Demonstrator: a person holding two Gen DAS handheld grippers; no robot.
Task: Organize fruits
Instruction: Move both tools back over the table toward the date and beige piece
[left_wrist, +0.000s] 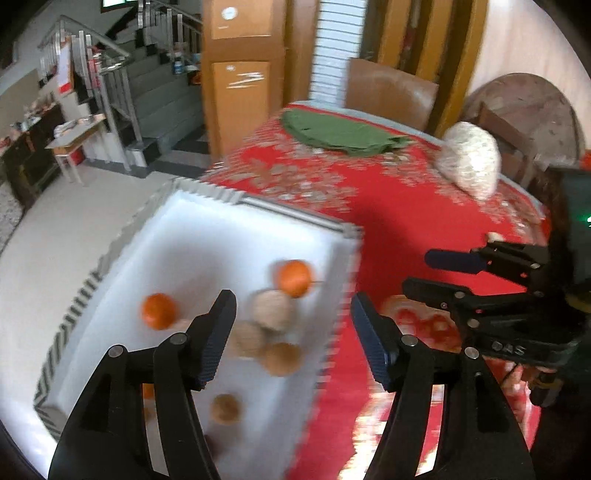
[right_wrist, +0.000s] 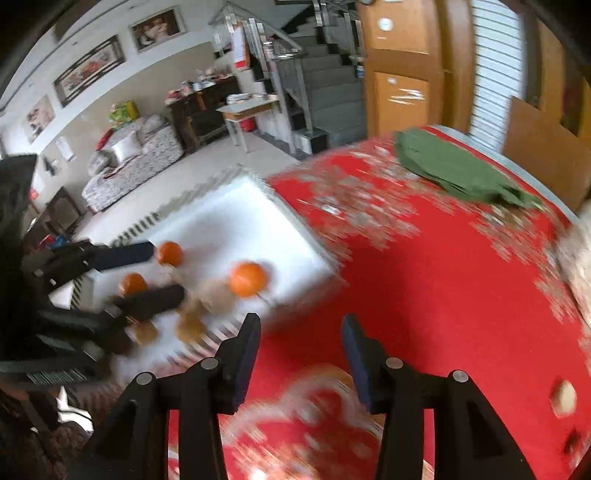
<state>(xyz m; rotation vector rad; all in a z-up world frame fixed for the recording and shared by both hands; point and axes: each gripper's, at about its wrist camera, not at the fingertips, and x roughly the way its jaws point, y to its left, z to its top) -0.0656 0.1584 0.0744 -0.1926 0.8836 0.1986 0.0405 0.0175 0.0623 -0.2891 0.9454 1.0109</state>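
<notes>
On a bench (left_wrist: 413, 221) covered with a red patterned cloth, a white tray (left_wrist: 207, 251) with a ribbed grey-and-white rim sits at the left edge, holding the fruit. Orange fruits (left_wrist: 294, 277) lie in the tray: one near its right wall and another (left_wrist: 159, 311) further left, well apart. Between them a cluster of round tan-brown fruits (left_wrist: 273, 310) sits close together, some touching, with one more tan fruit (left_wrist: 225, 408) lying apart from the cluster. Both views are blurred, so finer detail cannot be made out. The left gripper (left_wrist: 291, 321) hangs over the tray's right side, its fingers (left_wrist: 218, 332) spread wide with nothing between them. The right gripper (right_wrist: 301, 350) hangs over bare red cloth just right of the tray, its fingers (right_wrist: 245, 354) moderately apart and holding nothing. A folded green cloth (left_wrist: 343, 134) lies at the far side of the bench, and a pale speckled bag (left_wrist: 471, 160) rests near the far right edge. Beyond the bench stand a wooden chair (left_wrist: 391, 92), a staircase (left_wrist: 155, 92) with metal railings and a patterned sofa (right_wrist: 133, 162).
</notes>
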